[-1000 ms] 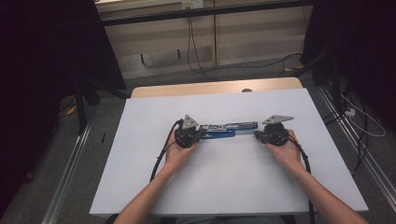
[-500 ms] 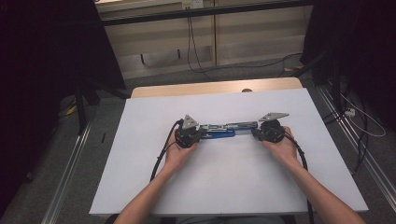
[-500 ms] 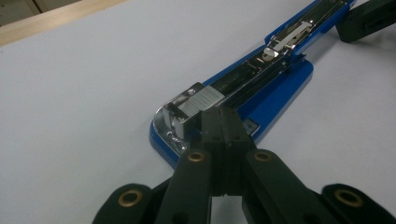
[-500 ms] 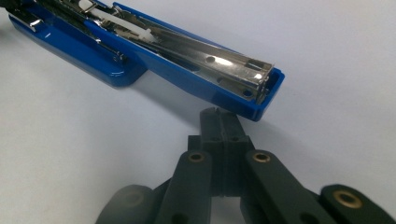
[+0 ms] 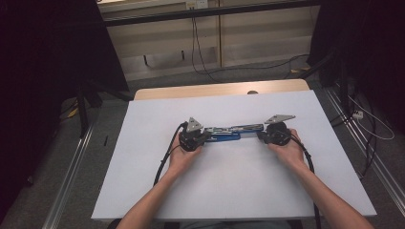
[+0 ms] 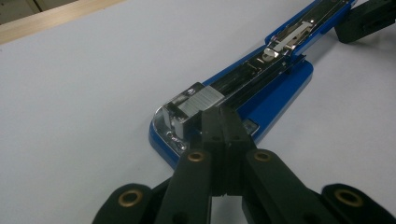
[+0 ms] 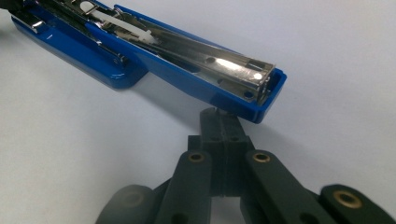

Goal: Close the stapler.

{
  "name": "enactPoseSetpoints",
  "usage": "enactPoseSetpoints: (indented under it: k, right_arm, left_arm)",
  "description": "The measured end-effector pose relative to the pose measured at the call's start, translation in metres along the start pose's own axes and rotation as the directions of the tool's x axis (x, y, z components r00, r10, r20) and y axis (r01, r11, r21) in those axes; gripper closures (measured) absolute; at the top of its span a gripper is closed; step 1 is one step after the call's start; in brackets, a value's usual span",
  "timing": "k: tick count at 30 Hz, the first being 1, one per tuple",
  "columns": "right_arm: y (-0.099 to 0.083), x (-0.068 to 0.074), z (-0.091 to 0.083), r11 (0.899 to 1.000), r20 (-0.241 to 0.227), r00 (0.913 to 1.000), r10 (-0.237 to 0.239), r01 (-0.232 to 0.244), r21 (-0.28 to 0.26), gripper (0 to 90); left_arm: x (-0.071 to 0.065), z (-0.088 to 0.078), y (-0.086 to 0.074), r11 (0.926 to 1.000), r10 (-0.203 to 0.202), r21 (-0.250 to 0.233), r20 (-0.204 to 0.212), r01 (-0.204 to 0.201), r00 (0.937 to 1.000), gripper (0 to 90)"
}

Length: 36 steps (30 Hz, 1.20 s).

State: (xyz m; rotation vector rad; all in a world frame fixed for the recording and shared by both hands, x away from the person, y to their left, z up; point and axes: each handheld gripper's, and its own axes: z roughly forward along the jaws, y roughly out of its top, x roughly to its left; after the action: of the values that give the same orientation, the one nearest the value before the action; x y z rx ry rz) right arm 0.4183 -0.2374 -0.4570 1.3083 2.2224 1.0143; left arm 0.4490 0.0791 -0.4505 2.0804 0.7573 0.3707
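Two black two-jaw grippers met a blue plastic stapler with its chrome metal magazine swung open flat (image 5: 224, 133) near the middle of the white rectangular table sheet (image 5: 229, 191). At the stapler's nine o'clock end, the left gripper (image 6: 223, 122) had its jaws pressed together, tips touching the chrome end block. At its three o'clock end, the right gripper (image 7: 223, 122) also had its jaws together, tips tucked just under the raised blue lid. Wide bare sheet lay toward twelve and six o'clock; all edges stood well apart from the stapler.
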Motion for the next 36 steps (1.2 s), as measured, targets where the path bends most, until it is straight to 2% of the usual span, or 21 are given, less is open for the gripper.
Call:
enactPoseSetpoints:
  k: [4, 6, 13, 26, 36]
  right_arm:
    - [0.0004, 0.0, 0.0005, 1.0, 0.0, 1.0, -0.006, 0.006, -0.001, 90.0]
    - [0.0007, 0.0007, 0.0005, 1.0, 0.002, 0.9997, -0.026, 0.026, 0.0, 90.0]
    - [-0.0001, -0.0006, 0.0006, 1.0, -0.008, 1.0, -0.005, 0.005, -0.006, 90.0]
    - [0.0001, -0.0007, 0.0013, 1.0, -0.013, 0.9999, -0.004, 0.004, -0.011, 90.0]
    - [0.0001, -0.0001, 0.0014, 1.0, -0.008, 1.0, -0.003, 0.003, -0.024, 90.0]
  left_arm:
    - [0.0, 0.0, 0.0002, 1.0, 0.007, 0.0, -0.004, -0.007, 1.0, 90.0]
    - [-0.0003, 0.0002, 0.0002, 1.0, 0.008, -0.001, -0.005, -0.008, 1.0, 90.0]
    - [-0.0002, 0.0002, 0.0002, 0.9999, 0.014, 0.0, -0.003, -0.014, 0.9999, 90.0]
    - [-0.0004, 0.0004, 0.0005, 1.0, -0.009, 0.002, -0.001, 0.009, 1.0, 90.0]
    - [-0.0001, 0.0002, 0.0005, 1.0, -0.008, 0.004, 0.0, 0.008, 1.0, 90.0]
